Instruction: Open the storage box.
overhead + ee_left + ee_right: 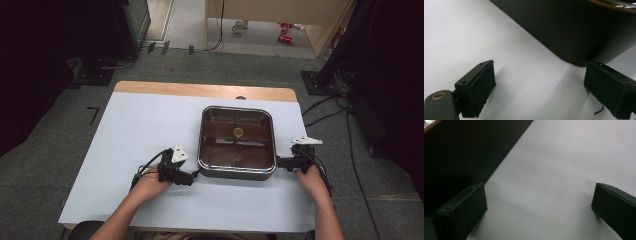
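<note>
A square dark pan (237,142) with a shiny rim sits on the white table sheet (140,135), a small round pale item (238,132) on its brown floor. My left gripper (194,176) lies low at the pan's near left corner, jaws open with bare sheet between them; in the left gripper view (540,91) the pan's dark wall (574,27) stands just ahead. My right gripper (278,162) rests at the pan's right side, jaws open. In the right gripper view (539,212) the pan wall (461,152) runs along the left, beside one jaw.
A wooden table edge (200,90) shows beyond the sheet. Cables (325,107) trail on the grey floor to the right, and dark equipment stands at both far corners. Open sheet lies left of the pan.
</note>
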Tool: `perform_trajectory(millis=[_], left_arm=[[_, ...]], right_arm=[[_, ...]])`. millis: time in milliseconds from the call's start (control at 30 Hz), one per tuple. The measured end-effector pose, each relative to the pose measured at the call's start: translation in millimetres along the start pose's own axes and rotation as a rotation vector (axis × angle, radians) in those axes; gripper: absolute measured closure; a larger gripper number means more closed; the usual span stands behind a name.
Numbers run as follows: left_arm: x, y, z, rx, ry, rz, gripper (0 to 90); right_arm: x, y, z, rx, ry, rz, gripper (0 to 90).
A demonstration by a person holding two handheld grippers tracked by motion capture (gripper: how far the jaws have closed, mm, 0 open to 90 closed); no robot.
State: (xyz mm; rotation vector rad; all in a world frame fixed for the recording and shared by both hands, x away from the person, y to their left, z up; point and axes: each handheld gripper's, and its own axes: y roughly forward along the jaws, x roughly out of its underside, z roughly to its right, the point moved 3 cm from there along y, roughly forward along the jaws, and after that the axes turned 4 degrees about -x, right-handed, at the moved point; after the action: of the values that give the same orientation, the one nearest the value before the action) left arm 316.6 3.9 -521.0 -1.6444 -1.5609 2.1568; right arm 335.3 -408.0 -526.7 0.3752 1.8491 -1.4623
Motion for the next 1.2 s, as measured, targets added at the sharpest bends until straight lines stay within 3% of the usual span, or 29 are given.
perform_trajectory(millis=[767,1200], left_arm=[[-0.3,0.1,0.0,0.0,0.002,-0.003,9.6],[-5.4,0.2,-0.3,0.006,0.03,-0.051,9.8]], right_arm=[[0.0,0.1,0.0,0.0,0.0,0.0,0.0],[0.0,0.0,0.0,0.0,0.0,0.0,0.0]])
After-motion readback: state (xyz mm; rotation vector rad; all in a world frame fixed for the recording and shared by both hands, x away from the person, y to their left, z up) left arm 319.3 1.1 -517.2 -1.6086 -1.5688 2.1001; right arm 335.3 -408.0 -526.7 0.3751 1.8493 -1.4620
